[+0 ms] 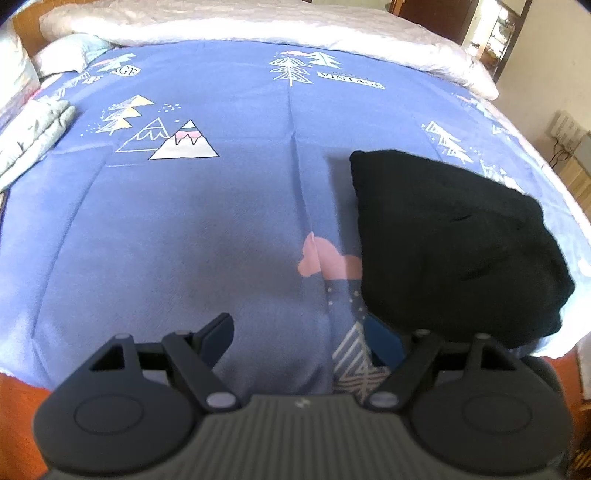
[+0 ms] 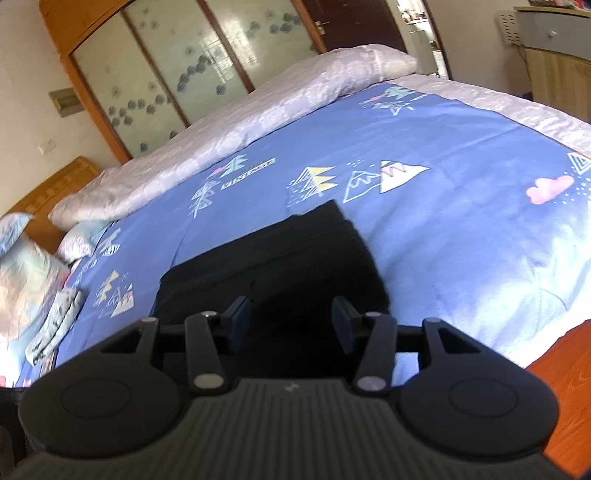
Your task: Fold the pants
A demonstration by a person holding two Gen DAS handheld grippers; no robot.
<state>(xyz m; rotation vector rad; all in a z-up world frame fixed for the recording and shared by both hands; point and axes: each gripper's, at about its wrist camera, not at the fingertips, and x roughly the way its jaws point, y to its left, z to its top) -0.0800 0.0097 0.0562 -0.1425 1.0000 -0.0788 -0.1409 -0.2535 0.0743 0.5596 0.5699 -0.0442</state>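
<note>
Black pants lie folded into a compact bundle on the blue patterned bedsheet, near the bed's front right edge. My left gripper is open and empty, above the sheet just left of the bundle. In the right wrist view the black pants lie straight ahead on the sheet. My right gripper is open and empty, its fingers held over the near end of the bundle.
A pale quilt runs along the far side of the bed. Folded grey cloth and pillows lie at the left. A wooden wardrobe stands behind. An orange floor lies beside the bed.
</note>
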